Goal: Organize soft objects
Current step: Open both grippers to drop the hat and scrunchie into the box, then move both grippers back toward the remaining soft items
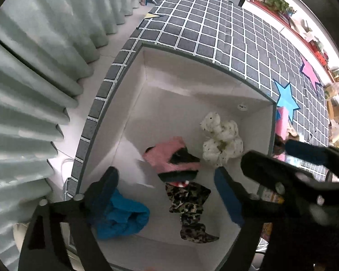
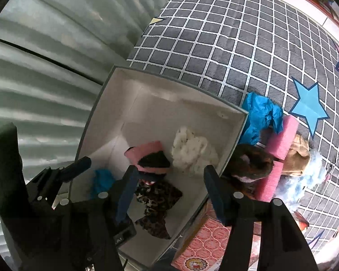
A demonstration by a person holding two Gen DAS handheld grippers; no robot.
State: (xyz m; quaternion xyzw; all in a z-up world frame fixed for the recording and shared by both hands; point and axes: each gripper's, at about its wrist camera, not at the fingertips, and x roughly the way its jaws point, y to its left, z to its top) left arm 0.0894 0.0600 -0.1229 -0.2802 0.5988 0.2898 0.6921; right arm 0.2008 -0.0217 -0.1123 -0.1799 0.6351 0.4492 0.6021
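Observation:
A white box [image 1: 133, 103] [image 2: 106, 103] stands on a grey checked cloth. In it lie a white dotted fabric piece [image 1: 221, 140] [image 2: 192, 151], a pink and black piece [image 1: 169, 158] [image 2: 150, 155], a leopard-print piece [image 1: 189, 205] [image 2: 157, 201] and a blue piece [image 1: 124, 214] [image 2: 101, 179]. My left gripper [image 1: 167, 192] is open and empty over the box, its left finger beside the blue piece. My right gripper [image 2: 169, 194] is open and empty above the box's right side. More soft things lie outside the box: a blue bag [image 2: 262, 117], a pink foam piece [image 2: 280, 149], a dark plush [image 2: 253, 162].
The checked cloth [image 1: 214, 29] [image 2: 226, 45] with blue [image 2: 309, 108] and pink star patches extends far and right. Pale pleated curtains [image 1: 34, 90] hang at the left. A pink patterned box [image 2: 205, 244] sits by the white box's near right corner.

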